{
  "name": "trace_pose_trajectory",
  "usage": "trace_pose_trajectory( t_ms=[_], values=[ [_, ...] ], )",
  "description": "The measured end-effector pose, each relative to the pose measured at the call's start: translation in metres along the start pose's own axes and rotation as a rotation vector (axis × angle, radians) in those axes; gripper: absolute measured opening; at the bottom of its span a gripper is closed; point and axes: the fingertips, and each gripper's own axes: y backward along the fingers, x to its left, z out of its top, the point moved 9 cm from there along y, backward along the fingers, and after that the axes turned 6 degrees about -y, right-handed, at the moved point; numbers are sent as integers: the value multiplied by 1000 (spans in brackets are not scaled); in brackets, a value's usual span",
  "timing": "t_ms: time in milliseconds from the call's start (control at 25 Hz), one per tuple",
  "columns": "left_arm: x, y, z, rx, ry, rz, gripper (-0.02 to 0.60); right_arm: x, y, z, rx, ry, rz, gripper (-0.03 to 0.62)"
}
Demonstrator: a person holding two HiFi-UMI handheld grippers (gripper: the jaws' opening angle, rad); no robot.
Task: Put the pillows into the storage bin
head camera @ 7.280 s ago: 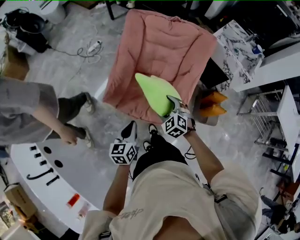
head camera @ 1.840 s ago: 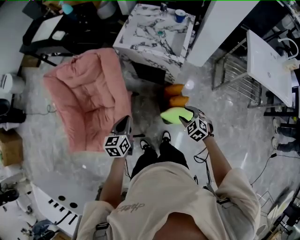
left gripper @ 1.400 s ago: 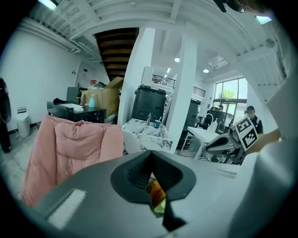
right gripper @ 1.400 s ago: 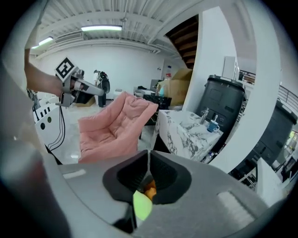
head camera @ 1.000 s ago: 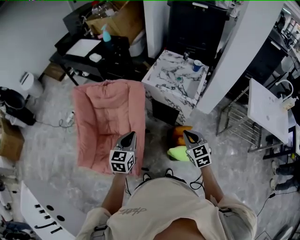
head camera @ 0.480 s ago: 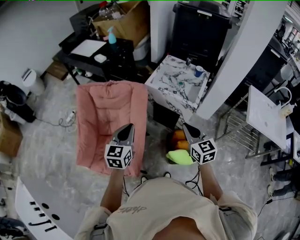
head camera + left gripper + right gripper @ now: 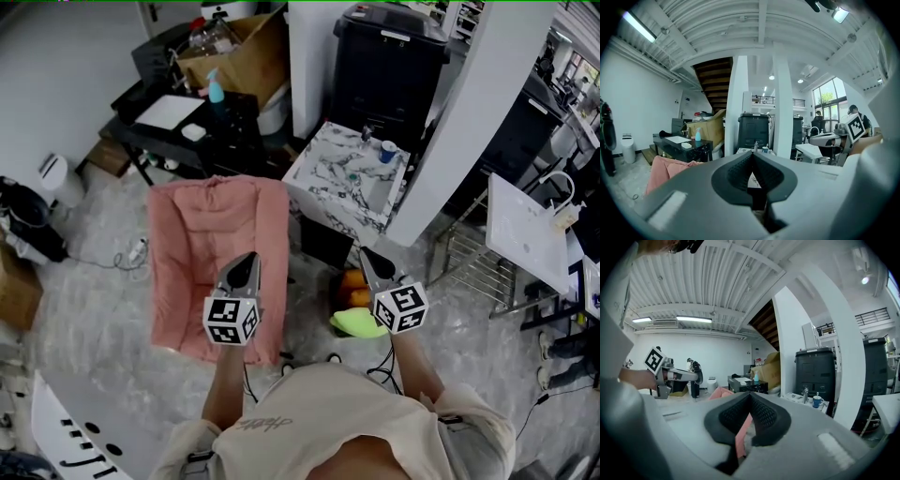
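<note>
- Both tools were held up in front of the chest, pointing roughly level and well apart from each other.
- Left gripper (image 7: 245,265): jaws pressed together, nothing between them. Right gripper (image 7: 372,267): same, closed and empty. The pink strip showing below the right jaws was only the floor cushion behind them.
- Green pillow (image 7: 357,323) lay on the floor-level pile just right of the person's feet, touching the two orange pillows (image 7: 354,289) beyond it. It seemed to sit on top of them. I could not make out the bin's own walls under the pile.
- Pink cushion (image 7: 218,251) lay flat to the left with no pillow on it, so I judged the loading done or nearly so.

Risks, as I judged them:
- The green pillow looked perched rather than sunk in, with its near edge jutting toward the feet. Soft filling springs back, so it could have slid off the orange ones and out onto the floor.
- A step forward could have kicked that overhanging edge and tipped it loose.
- A cable (image 7: 382,360) trailed on the floor by the feet and could have caught a shoe.
- The marble table (image 7: 330,180) stood just beyond the pile with a cup (image 7: 387,148) on it. A careless forward swing of the right tool could have struck either.
</note>
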Motion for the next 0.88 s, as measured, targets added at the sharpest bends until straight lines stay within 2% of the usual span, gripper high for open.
trace_pose_trajectory(
  t_ms=[400, 680, 880],
  values=[
    [-1, 10, -13, 20, 6, -21, 20, 15, 8, -13, 53, -4, 32, 2],
    [1, 13, -8, -4, -1, -34, 20, 21, 11, -6, 36, 24, 42, 2],
    [-5, 17, -13, -3, -5, -49, 20, 20, 16, -9, 34, -2, 42, 2]
  ],
)
